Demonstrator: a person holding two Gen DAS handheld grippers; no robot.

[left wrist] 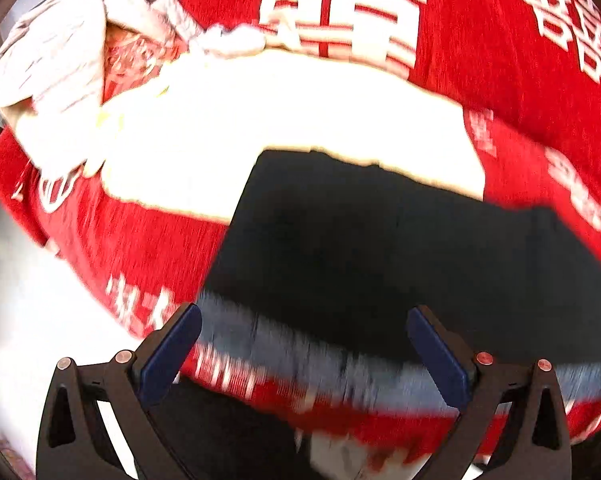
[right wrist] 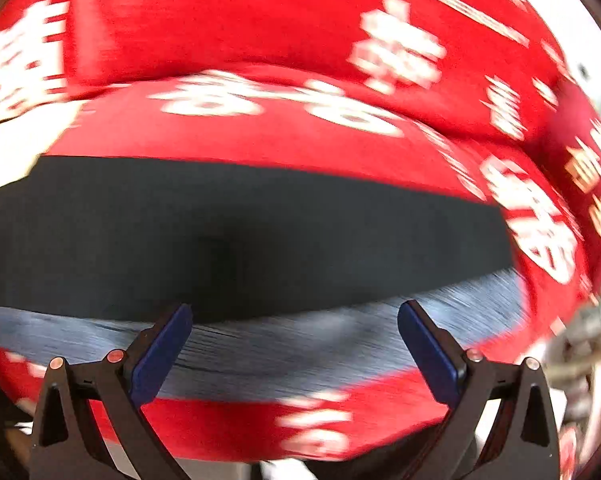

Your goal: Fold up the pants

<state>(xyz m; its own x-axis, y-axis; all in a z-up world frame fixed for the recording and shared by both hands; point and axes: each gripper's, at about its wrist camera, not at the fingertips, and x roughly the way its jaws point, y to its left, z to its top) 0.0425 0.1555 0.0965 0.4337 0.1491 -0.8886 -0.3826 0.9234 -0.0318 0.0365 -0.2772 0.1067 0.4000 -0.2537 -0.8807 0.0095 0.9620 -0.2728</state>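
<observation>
The black pants [left wrist: 380, 248] lie flat in a folded band on a red bedspread, with a grey ribbed waistband [left wrist: 284, 344] along the near edge. They also show in the right wrist view [right wrist: 240, 236], with the waistband [right wrist: 284, 344] nearest the fingers. My left gripper [left wrist: 304, 340] is open and empty, just above the waistband near the pants' left end. My right gripper [right wrist: 294, 336] is open and empty, over the waistband further right. Both views are motion-blurred.
The red bedspread [left wrist: 480, 40] carries white characters and also fills the right wrist view [right wrist: 260, 32]. A white cloth [left wrist: 260, 120] lies just beyond the pants. A heap of pale clothes [left wrist: 60, 52] sits at far left. The bed's near edge [left wrist: 112, 280] drops to a pale floor.
</observation>
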